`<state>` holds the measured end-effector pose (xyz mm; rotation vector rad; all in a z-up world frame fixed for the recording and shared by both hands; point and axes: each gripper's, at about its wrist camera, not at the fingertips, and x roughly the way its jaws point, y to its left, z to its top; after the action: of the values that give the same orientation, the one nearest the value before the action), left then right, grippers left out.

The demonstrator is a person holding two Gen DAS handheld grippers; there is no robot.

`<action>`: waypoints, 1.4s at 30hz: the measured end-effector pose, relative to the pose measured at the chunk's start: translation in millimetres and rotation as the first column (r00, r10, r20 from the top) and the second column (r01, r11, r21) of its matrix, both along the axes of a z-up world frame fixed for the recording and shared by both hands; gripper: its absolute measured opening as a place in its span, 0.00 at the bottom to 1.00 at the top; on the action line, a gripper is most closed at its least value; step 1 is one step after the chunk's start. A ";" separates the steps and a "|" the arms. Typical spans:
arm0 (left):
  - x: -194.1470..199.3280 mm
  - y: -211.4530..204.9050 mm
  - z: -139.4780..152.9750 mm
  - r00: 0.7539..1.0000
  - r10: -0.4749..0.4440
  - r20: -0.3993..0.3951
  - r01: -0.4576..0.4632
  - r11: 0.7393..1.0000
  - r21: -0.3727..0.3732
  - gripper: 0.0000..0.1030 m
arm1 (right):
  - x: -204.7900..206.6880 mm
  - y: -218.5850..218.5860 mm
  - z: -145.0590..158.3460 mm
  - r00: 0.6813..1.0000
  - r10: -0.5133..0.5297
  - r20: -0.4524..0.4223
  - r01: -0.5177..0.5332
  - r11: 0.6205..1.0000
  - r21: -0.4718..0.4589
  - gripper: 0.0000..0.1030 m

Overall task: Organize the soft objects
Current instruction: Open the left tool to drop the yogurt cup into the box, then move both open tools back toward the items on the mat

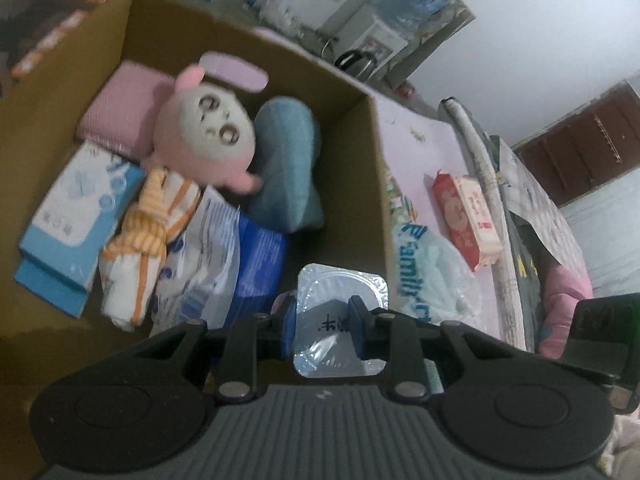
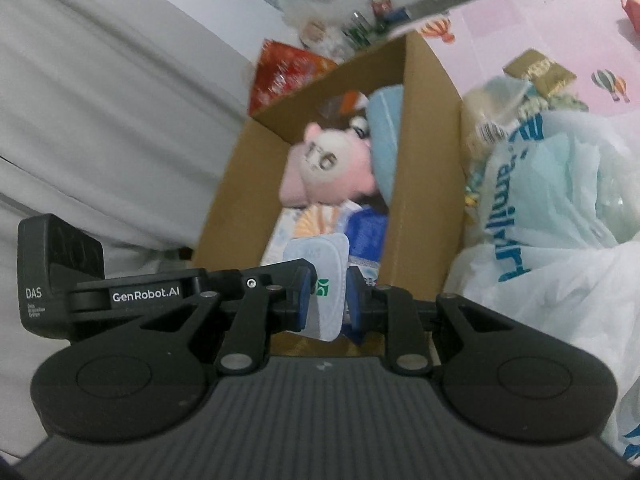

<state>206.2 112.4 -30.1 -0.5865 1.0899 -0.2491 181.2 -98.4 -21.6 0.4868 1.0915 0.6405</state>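
Left wrist view: left gripper (image 1: 320,322) jaws pinch a foil-lidded cup (image 1: 340,280) over the cardboard box (image 1: 372,184); pink surface (image 1: 416,140) at two o'clock. Right gripper (image 2: 325,300) jaws pinch a white packet (image 2: 324,264).

The open brown cardboard box (image 1: 356,184) is crowded — a pink plush doll (image 1: 208,136), rolled blue towel (image 1: 286,160) and striped orange cloth bundle (image 1: 148,240) fill its floor. Bare cardboard shows only at the near corners; a white plastic bag (image 1: 432,280) crowds the outside wall.
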 end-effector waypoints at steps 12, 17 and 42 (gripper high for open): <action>7.6 10.2 -18.3 0.997 0.033 -0.063 -0.035 0.999 -0.036 0.31 | 6.2 21.0 -0.7 0.999 0.027 0.017 -0.026 0.996 -0.083 0.31; 5.8 11.8 -20.2 0.997 0.041 -0.062 -0.043 0.999 -0.031 0.37 | 3.2 18.8 -1.6 1.000 0.006 0.027 -0.005 0.997 -0.073 0.31; -32.7 -21.2 49.6 0.983 -0.040 0.179 0.018 0.992 0.123 0.81 | -50.1 -54.6 13.1 0.977 -0.168 0.128 0.112 0.926 0.360 0.77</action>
<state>173.5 91.3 19.4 -0.4307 0.9305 -0.2551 131.1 -153.0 -8.5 0.8030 0.7854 0.7374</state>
